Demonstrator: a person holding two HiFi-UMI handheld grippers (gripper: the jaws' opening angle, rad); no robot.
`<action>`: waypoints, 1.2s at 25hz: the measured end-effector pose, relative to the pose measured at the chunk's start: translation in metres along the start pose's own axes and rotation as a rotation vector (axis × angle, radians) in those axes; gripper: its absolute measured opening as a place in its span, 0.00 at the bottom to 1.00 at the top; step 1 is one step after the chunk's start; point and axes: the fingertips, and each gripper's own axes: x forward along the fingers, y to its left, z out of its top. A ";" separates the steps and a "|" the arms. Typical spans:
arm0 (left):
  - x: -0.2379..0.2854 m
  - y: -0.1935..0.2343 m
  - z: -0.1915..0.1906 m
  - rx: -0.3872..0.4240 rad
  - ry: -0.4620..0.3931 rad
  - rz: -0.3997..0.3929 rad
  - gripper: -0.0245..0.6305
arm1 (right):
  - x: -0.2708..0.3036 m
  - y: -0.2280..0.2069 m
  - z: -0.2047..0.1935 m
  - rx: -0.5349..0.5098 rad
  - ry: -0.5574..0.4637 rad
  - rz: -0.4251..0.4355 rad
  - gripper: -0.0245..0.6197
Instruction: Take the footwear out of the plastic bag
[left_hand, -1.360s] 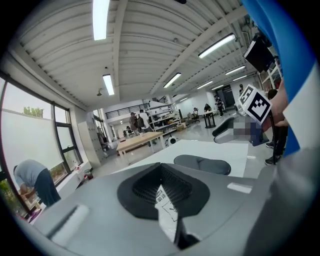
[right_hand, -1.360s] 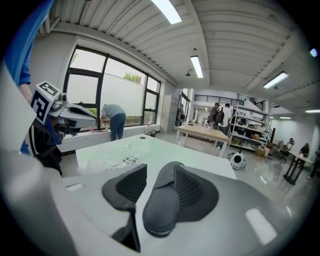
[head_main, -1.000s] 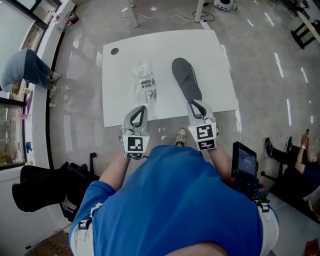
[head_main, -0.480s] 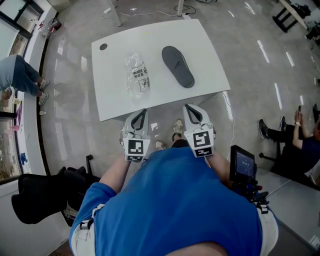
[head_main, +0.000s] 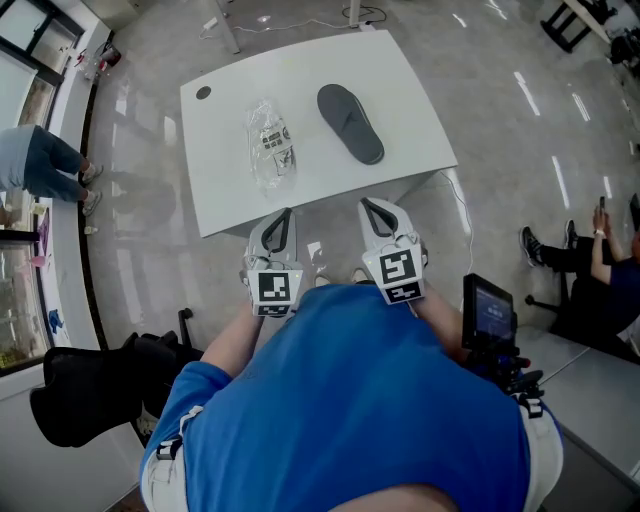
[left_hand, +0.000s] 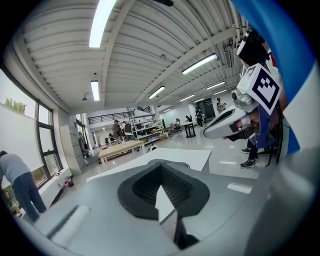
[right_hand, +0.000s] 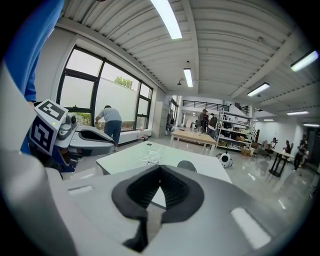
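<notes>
A grey slipper (head_main: 350, 122) lies bare on the white table (head_main: 400, 90), toe toward the far side. To its left lies the crumpled clear plastic bag (head_main: 270, 145) with a printed label. Both grippers hang off the table's near edge, close to my body. My left gripper (head_main: 283, 216) is shut with nothing in it, and so is my right gripper (head_main: 373, 206). In the right gripper view the bag (right_hand: 152, 159) and the slipper (right_hand: 186, 166) show on the table (right_hand: 125, 157) beyond the shut jaws, with the left gripper (right_hand: 87, 136) at the left.
A small dark disc (head_main: 203, 93) sits at the table's far left corner. A black chair (head_main: 85, 385) stands at my lower left. A small screen (head_main: 487, 315) hangs by my right side. A person (head_main: 40, 160) bends by the windows; others sit at the right (head_main: 590, 270).
My right gripper, which was at the slipper's near end, has drawn back off the table. The left gripper has pulled back a little too. Slipper and bag stay where they lay.
</notes>
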 end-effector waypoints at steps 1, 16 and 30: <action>0.001 -0.001 0.001 0.000 0.000 0.001 0.05 | 0.000 -0.001 0.000 0.000 -0.001 0.002 0.04; -0.001 -0.008 -0.004 0.006 0.001 0.028 0.05 | 0.002 0.001 -0.009 0.002 -0.004 0.032 0.04; 0.001 -0.006 0.001 0.035 0.005 0.049 0.05 | 0.009 -0.005 -0.004 0.012 -0.006 0.044 0.04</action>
